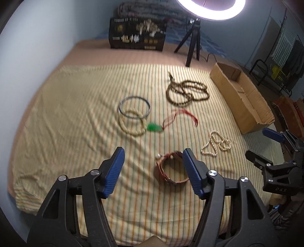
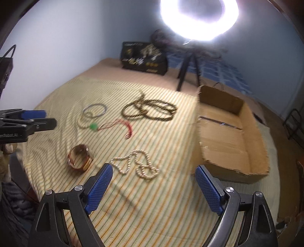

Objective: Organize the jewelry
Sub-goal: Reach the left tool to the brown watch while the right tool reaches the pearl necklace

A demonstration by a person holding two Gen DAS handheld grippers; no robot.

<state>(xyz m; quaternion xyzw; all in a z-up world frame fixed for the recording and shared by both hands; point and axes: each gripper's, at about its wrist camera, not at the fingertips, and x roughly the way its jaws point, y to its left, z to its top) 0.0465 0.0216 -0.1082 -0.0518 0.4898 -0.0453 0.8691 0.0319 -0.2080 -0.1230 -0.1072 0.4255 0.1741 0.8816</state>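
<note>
1. My left gripper (image 1: 153, 154) points down at the striped cloth (image 1: 76, 133), its blue-padded jaws apart with nothing pressed between them.
2. A reddish-brown bracelet (image 1: 169, 171) lies just inside the right pad (image 1: 191, 171), partly hidden behind it.
3. Beyond, a thin blue bangle (image 1: 134, 107) overlaps a pale bead bracelet (image 1: 131, 124).
4. A green pendant (image 1: 153, 127) on a red cord (image 1: 180, 117) sits beside those.
5. Farther back I see a coiled brown bead necklace (image 1: 187, 92).
6. A pearl strand (image 1: 216, 144) lies to the right, near an open cardboard box (image 1: 245, 100).
7. My right gripper (image 1: 266, 144) shows at the right edge.
8. A ring light (image 1: 210, 9) on a tripod (image 1: 191, 45) stands at the back.
</note>
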